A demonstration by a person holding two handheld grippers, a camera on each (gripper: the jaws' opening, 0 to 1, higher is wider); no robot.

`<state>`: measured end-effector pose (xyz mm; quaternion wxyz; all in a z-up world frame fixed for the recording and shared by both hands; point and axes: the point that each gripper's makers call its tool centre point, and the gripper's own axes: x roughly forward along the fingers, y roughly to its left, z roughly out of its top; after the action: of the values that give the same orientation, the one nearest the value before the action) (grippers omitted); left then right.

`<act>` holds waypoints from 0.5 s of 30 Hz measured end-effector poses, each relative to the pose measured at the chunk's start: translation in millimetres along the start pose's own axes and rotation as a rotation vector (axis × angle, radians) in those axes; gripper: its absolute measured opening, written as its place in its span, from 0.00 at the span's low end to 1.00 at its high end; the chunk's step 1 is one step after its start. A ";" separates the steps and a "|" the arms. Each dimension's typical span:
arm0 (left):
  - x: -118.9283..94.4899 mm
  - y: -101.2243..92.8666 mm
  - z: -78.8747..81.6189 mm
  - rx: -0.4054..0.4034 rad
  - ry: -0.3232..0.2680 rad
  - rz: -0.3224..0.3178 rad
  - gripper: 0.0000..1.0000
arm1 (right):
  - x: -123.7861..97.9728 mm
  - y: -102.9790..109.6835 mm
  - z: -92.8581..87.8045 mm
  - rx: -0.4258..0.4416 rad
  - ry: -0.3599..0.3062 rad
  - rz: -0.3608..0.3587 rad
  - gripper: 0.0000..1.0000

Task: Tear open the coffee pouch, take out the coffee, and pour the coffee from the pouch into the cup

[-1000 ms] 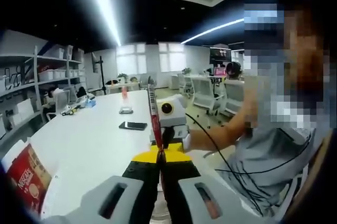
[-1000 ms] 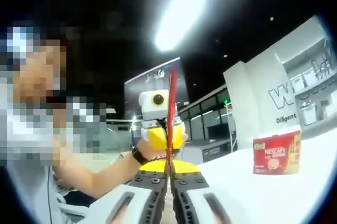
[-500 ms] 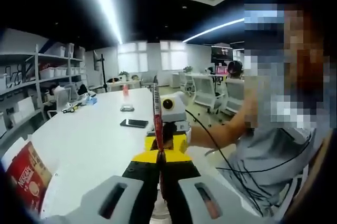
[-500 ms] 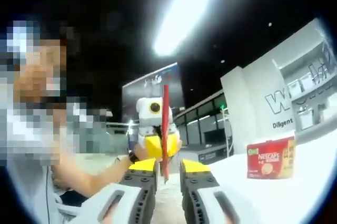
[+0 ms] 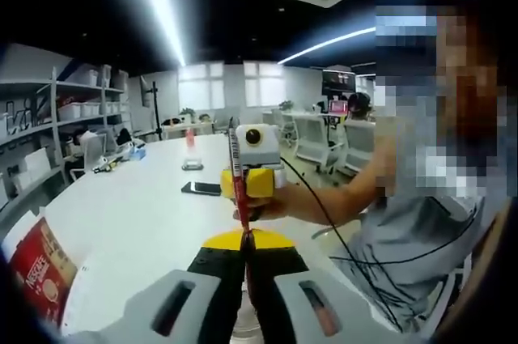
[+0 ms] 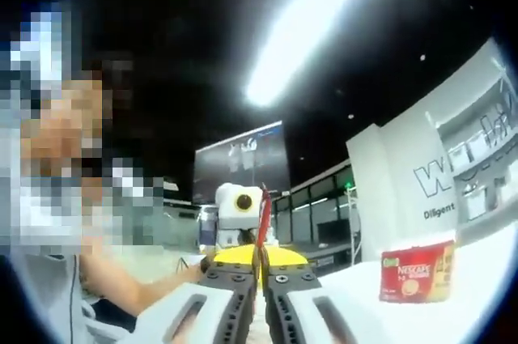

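Note:
A thin red coffee pouch stands edge-on, rising from my left gripper, whose jaws are shut on its lower end. Facing it, a hand holds my right gripper around the same pouch. In the right gripper view the red coffee pouch sticks up from my right gripper, jaws closed on it, and the left gripper sits just behind. A small clear cup with something red in it stands far back on the white table.
A red Nescafé box lies at the table's near left edge, and the same Nescafé box stands at the right. A dark phone lies mid-table. A person sits close on the right. Shelves line the left wall.
Half a second ago the right gripper's jaws stood open around the pouch; now they are shut on it again. In the left gripper view the right gripper has shifted up and back.

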<state>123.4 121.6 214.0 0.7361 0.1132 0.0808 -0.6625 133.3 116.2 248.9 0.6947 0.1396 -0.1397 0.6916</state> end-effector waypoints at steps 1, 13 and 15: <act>0.1 -0.7 -0.3 0.003 -0.001 -0.004 0.05 | 0.2 -0.3 -0.6 0.004 0.004 -0.006 0.03; -6.1 3.4 11.0 0.043 -0.041 0.043 0.09 | -3.7 -1.3 -3.5 0.000 0.023 -0.036 0.02; -8.6 4.0 13.1 0.042 -0.053 0.049 0.08 | -4.2 -1.5 -4.1 0.003 0.023 -0.037 0.03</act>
<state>126.0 126.7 229.2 0.7513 0.1130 0.0445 -0.6487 134.8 113.9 243.5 0.7088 0.1354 -0.1281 0.6803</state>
